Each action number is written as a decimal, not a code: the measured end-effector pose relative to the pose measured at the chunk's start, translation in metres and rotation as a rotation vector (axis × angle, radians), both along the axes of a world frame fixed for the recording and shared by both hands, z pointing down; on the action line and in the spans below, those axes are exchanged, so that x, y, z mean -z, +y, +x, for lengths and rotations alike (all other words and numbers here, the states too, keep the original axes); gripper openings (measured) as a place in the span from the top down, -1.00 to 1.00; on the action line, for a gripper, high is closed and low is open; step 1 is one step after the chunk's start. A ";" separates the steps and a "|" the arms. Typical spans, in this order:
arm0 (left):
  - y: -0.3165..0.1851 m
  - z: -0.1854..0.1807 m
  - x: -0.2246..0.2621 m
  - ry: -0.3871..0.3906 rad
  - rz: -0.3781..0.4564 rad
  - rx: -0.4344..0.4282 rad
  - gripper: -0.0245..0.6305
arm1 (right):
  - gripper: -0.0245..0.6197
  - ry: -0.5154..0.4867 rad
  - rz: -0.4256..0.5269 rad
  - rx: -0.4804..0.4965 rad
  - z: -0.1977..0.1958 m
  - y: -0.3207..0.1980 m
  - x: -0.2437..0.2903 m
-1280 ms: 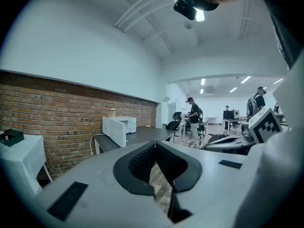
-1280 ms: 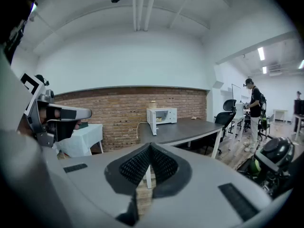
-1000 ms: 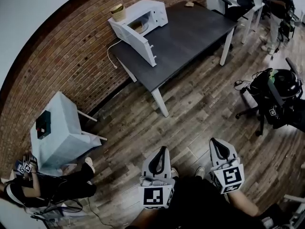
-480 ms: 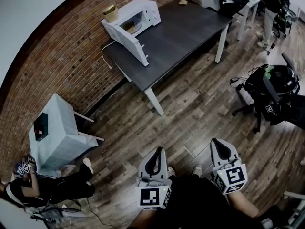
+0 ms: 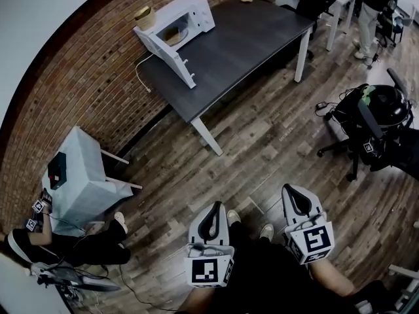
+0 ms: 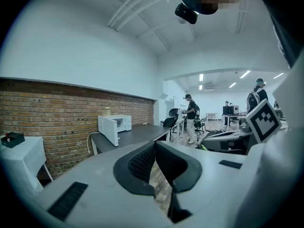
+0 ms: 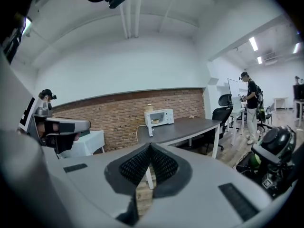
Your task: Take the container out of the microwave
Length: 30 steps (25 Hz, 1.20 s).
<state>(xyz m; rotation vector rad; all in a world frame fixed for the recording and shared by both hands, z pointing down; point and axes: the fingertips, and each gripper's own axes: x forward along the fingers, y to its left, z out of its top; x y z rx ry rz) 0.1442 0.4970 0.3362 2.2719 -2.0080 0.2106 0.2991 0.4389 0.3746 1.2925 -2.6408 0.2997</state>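
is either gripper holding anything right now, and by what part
Nothing is held. The left gripper and the right gripper both have their jaws together and empty. The container sits inside the open microwave, far across the room.

Inside the open white box-shaped microwave (image 5: 194, 10), a brownish container (image 5: 173, 36) is glimpsed, too small for its shape or contents to be told.

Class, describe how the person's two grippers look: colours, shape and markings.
The left gripper and right gripper are alike: pale grey, tapering tongs, lined inside with black ribbed pads. Each carries a white cube at its rear, printed with black square markers.
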 end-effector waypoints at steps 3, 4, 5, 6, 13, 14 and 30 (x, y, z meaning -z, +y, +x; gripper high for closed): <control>-0.003 0.001 -0.005 -0.008 -0.016 0.000 0.89 | 0.73 -0.005 -0.005 -0.003 0.004 -0.002 -0.005; -0.007 0.002 -0.006 -0.008 -0.018 -0.003 0.89 | 0.73 -0.003 -0.012 -0.005 0.004 -0.004 -0.007; -0.012 0.003 -0.007 -0.007 -0.017 -0.010 0.89 | 0.73 -0.001 -0.014 -0.008 0.005 -0.008 -0.008; -0.018 0.004 -0.007 -0.005 -0.015 -0.020 0.89 | 0.73 0.001 -0.013 -0.011 0.005 -0.011 -0.009; -0.066 0.001 -0.010 0.019 -0.006 -0.075 0.89 | 0.73 0.036 0.017 -0.035 -0.002 -0.047 -0.008; -0.076 -0.002 -0.008 0.021 0.002 -0.082 0.89 | 0.73 0.041 0.014 -0.041 -0.004 -0.055 -0.008; -0.209 -0.111 0.009 0.033 0.057 -0.126 0.89 | 0.73 0.081 0.063 -0.105 -0.099 -0.181 0.016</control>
